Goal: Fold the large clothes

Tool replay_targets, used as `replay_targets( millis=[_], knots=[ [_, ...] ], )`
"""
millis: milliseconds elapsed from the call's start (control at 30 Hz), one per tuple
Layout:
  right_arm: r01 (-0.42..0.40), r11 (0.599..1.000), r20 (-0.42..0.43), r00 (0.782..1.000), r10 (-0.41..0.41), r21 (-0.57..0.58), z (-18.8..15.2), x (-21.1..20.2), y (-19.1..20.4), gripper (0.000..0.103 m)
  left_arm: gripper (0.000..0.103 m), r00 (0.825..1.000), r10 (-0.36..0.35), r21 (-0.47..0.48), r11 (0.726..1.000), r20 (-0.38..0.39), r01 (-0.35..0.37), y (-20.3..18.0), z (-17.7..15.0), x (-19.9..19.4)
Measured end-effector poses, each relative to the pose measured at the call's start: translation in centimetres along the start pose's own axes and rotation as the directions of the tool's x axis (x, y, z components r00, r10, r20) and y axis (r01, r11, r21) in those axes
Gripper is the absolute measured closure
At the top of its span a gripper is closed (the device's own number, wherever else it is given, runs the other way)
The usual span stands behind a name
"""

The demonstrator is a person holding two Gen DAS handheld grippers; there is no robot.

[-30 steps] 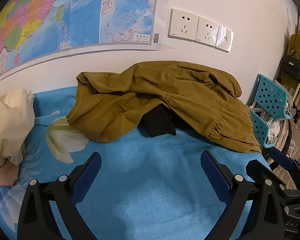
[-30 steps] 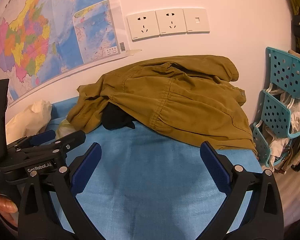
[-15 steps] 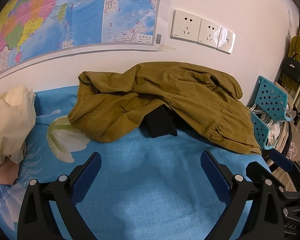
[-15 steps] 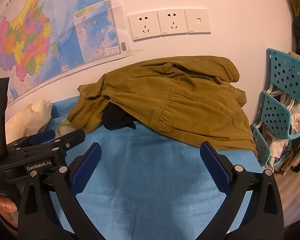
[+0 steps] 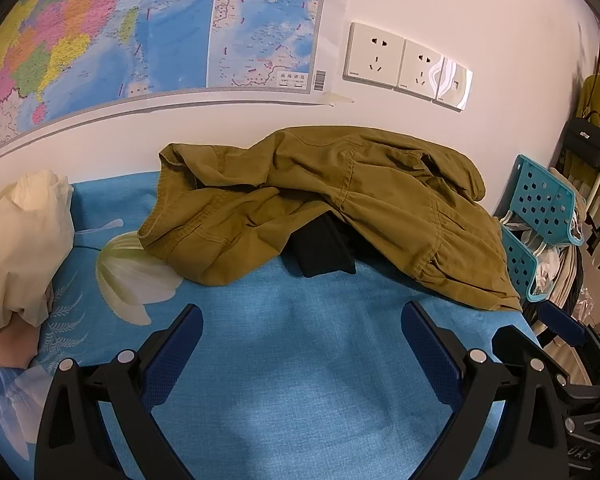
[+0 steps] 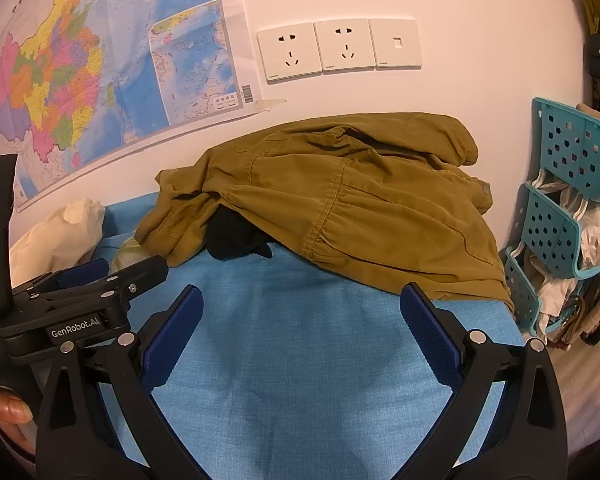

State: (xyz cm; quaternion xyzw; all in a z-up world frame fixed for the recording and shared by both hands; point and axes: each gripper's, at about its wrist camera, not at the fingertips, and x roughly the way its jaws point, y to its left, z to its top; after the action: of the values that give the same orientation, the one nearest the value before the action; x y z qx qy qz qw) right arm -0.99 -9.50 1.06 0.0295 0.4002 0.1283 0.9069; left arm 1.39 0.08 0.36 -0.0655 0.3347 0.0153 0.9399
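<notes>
A crumpled olive-brown jacket (image 5: 340, 200) lies heaped on the blue bed sheet (image 5: 300, 380) against the wall; it also shows in the right wrist view (image 6: 360, 204). A black garment (image 5: 320, 252) pokes out from under it, seen too in the right wrist view (image 6: 232, 240). My left gripper (image 5: 302, 320) is open and empty, hovering over the sheet short of the jacket. My right gripper (image 6: 300, 300) is open and empty, also short of the jacket. The left gripper's body (image 6: 88, 300) shows at the left of the right wrist view.
A cream pillow (image 5: 20, 240) lies at the left. Teal perforated baskets (image 6: 560, 208) holding clothes stand at the bed's right edge. A map (image 5: 120, 32) and wall sockets (image 6: 340, 48) are on the wall behind. A black handbag (image 5: 588, 140) hangs at far right.
Both grippers have edged slightly towards the jacket and stay open. The clothes have not moved.
</notes>
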Motion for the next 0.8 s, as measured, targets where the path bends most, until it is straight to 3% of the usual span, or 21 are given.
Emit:
replay_targets(
  millis=[800],
  knots=[
    [-0.003,1.000,-0.001,1.000,0.003,-0.006,0.13,0.09,0.19,0.006,0.007,1.000,0.003,-0.006,1.000,0.004,-0.003,0.19,-0.10,-0.28]
  ],
)
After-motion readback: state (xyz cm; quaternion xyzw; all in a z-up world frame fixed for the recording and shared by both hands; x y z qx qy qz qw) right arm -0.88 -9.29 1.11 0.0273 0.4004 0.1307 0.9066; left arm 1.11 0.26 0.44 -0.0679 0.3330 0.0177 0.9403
